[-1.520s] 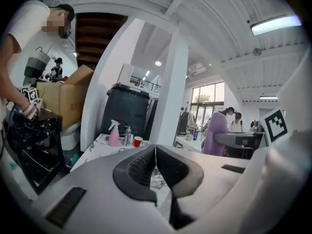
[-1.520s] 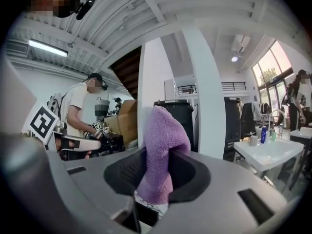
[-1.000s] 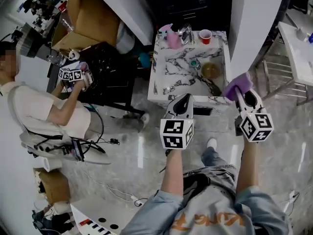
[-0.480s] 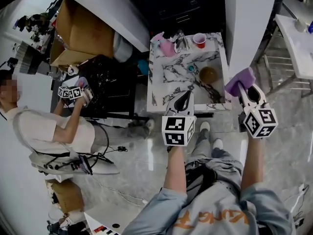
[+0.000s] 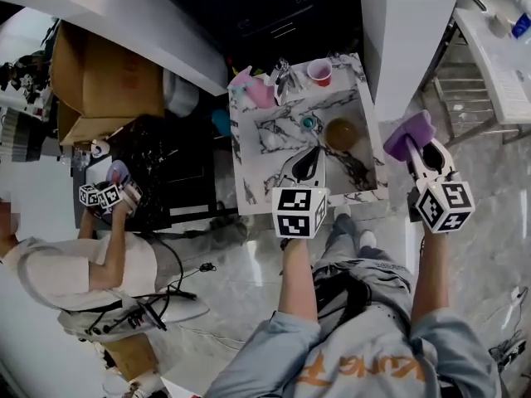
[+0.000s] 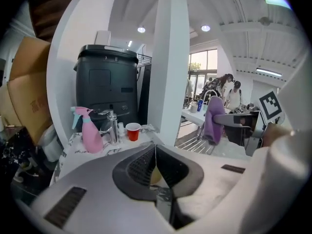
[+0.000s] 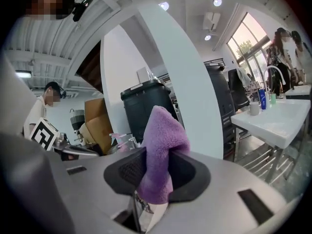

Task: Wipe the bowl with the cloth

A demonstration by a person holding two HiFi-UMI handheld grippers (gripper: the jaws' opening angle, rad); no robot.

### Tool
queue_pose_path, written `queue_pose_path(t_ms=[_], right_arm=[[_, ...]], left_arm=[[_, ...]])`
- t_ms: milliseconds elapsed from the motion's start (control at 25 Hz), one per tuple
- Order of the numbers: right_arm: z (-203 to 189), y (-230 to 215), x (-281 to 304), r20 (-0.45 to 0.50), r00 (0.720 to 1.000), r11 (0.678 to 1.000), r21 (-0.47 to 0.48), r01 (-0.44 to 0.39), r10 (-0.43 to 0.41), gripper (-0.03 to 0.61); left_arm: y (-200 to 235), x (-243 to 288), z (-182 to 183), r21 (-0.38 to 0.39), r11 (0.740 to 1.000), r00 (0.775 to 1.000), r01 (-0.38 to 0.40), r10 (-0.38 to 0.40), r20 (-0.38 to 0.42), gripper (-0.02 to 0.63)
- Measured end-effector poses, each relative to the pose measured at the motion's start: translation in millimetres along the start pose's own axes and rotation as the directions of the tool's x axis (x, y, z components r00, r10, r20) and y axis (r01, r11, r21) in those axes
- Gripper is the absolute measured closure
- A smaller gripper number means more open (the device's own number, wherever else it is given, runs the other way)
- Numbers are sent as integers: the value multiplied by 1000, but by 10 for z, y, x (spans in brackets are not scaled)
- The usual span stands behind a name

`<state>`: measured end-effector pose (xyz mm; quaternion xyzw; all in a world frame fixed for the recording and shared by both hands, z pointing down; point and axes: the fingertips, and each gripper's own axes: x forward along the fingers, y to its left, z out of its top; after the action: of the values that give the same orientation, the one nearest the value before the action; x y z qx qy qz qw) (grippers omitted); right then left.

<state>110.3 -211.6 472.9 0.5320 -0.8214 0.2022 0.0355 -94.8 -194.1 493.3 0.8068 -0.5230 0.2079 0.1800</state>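
A brownish bowl (image 5: 340,133) sits on the small marble table (image 5: 274,168), near its right side. My left gripper (image 5: 313,159) hangs over the table's front edge just left of the bowl, jaws shut with nothing between them; in the left gripper view a sliver of the bowl (image 6: 155,175) shows behind the closed left gripper (image 6: 156,152). My right gripper (image 5: 416,145) is off the table's right side, shut on a purple cloth (image 5: 409,133). The cloth (image 7: 161,155) stands up between the right gripper's pads and also shows in the left gripper view, cloth (image 6: 213,118).
A pink spray bottle (image 5: 255,89), a metal tap (image 5: 284,73), a red cup (image 5: 319,71) and a small teal item (image 5: 309,123) stand on the table. A white pillar (image 5: 406,31) rises right of it. Cardboard boxes (image 5: 99,81) and another person (image 5: 91,264) are at left.
Both grippers have moved forward toward the marble table; the left one now reaches over its front edge beside the bowl. The cloth stays in the right gripper.
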Motion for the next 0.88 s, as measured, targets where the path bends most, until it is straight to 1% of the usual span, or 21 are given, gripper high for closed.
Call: queue_pose_path(t_ms=[120,240,320,440,560,680,760,880], right_arm=[[-98,7,181,-35,999,1000,-12,-1,1,448],[-203,-26,282,-72,997,1000,-19,16,-18,448],[-253,-82,345,-92,995,999,-23,36,-38,448],[-347,-202,409,-113,990,997,-6,81,-81,448],[-403,-262,530,-126,987,995,6,97,-96,448],[-499,-226,637,-144,985,995,18,94,-91,448],[-578,-244,678,-160,982,994,28,110,-104,448],[-667,-341,724,-187,973,988,38,148,-139,448]], left_arm=[[124,233,-79,-27,1000,1000,16,-17,-24,591],[253,426,-178,-63,997,998,34,-38,-55,591],[370,556,-211,-79,996,997,33,-39,-73,591],[439,735,-339,-78,996,990,51,-61,-130,591],[408,905,-467,-72,993,977,98,-110,-183,589],[434,1062,-585,-46,991,960,127,-134,-245,589],[454,1175,-667,-33,989,947,146,-149,-283,589],[486,1344,-822,-49,985,928,168,-175,-328,589]])
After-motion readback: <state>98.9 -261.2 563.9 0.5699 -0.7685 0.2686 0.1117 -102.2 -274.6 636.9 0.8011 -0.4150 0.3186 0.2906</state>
